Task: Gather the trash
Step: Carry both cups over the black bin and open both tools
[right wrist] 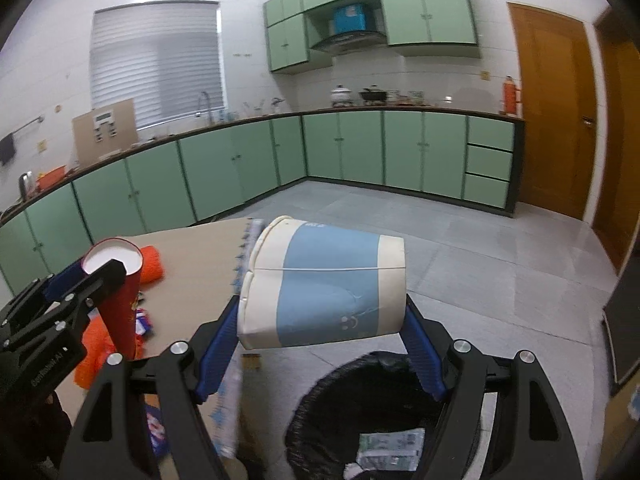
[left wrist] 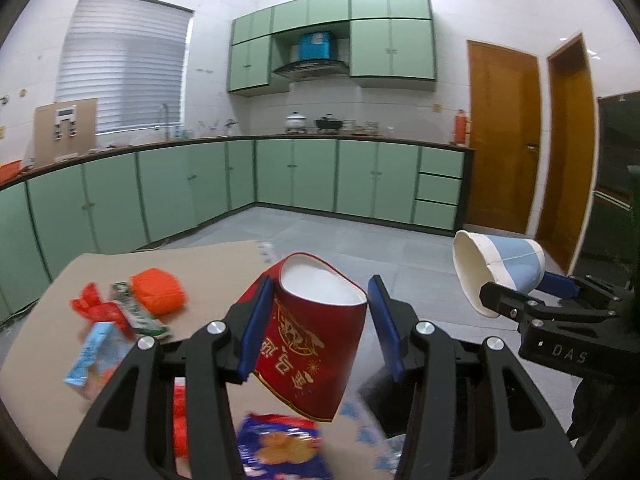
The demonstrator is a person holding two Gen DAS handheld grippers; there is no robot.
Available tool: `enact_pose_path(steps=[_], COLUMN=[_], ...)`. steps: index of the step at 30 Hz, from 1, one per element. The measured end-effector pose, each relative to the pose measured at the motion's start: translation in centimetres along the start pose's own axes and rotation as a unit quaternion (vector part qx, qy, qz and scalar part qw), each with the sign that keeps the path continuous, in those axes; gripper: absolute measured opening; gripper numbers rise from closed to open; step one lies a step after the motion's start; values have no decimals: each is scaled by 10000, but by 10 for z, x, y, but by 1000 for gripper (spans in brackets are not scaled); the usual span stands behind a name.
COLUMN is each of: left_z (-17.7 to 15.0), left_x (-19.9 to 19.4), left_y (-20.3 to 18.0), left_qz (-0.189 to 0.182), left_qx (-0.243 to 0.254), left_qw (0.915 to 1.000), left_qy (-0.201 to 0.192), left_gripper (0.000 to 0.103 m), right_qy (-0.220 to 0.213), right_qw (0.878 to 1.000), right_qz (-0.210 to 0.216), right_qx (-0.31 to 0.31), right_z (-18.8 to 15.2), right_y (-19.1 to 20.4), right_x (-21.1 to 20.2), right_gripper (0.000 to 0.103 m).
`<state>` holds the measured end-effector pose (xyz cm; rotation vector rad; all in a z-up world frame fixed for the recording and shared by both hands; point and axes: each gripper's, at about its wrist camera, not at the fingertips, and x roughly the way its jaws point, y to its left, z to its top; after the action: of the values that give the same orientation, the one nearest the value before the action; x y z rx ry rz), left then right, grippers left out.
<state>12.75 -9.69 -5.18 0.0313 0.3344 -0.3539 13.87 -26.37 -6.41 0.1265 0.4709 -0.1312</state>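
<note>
Two cups are lifted, the left gripper (left wrist: 318,320) clamping the red cup (left wrist: 316,332) above the cardboard table (left wrist: 212,264) and the right gripper (right wrist: 320,344) squeezing the blue-and-white cup (right wrist: 324,284) over the black-lined bin (right wrist: 332,412) beside it, which already holds paper scraps, while several wrappers (left wrist: 120,320) wait on that table.

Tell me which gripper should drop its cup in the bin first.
Right. The right gripper holds the blue cup with the bin open just below and in front of it. The left gripper holds the red cup over the table, so it likely needs to travel first.
</note>
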Motion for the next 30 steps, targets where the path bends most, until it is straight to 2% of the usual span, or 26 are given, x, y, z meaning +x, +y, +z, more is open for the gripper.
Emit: enact_pose_path(steps=[8,17,21,30], left_z=[-5,-31,-45,-68], left_x=[25,64,80,110], left_y=[-53,-92,-108,-128], left_qz=[-760,-1358,-1511,-1588], left_qx=[51,176,250,438], left_qw=[9971,9899,9863,9805], left_qy=[18,367,614,1073], left_gripper=[47,47,47,48], right_qy=[62,373,554,1073], right_qw=[9986,9941,9918,9858], right_qz=[-468,-915,-1010,-1057], right_qx=[224,435,551,738], right_z=[-15,-43,-59,-100], right_y=[-50,-99,-117,-146], right_x=[-11,-1,10,46], right_gripper=[75,75,75,75])
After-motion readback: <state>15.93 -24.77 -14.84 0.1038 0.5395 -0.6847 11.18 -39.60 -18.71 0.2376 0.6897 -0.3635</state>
